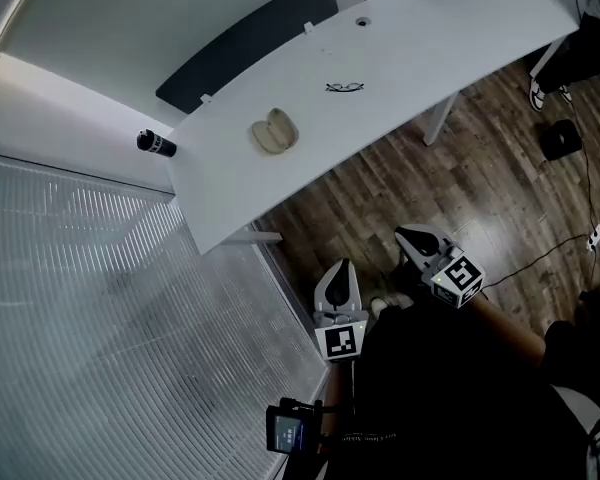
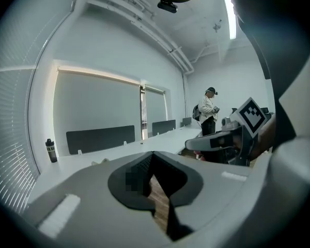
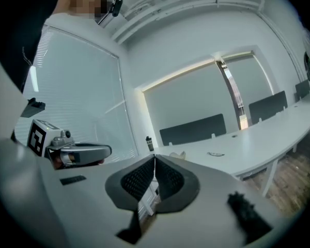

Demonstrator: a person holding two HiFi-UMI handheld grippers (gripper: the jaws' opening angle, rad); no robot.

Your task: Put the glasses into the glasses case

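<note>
My left claw: jaws together, nothing between them.
My right claw: jaws together too, and empty.
Glasses: lying on the white table, well apart from both my claws.
Glasses case: open on the same table, near the glasses, to their left in the head view.
Step in hand: the approach, as I judge it; neither claw has reached the table.
Doing it well: I would open 1 claw before arriving and come in low. I would pinch the frame at the bridge or an arm, not a lens, and keep my other claw free to steady the case.
Writing: none I can read. The black bottle at the table's end has a band too small to make out, and my cubes carry only square markers.
</note>
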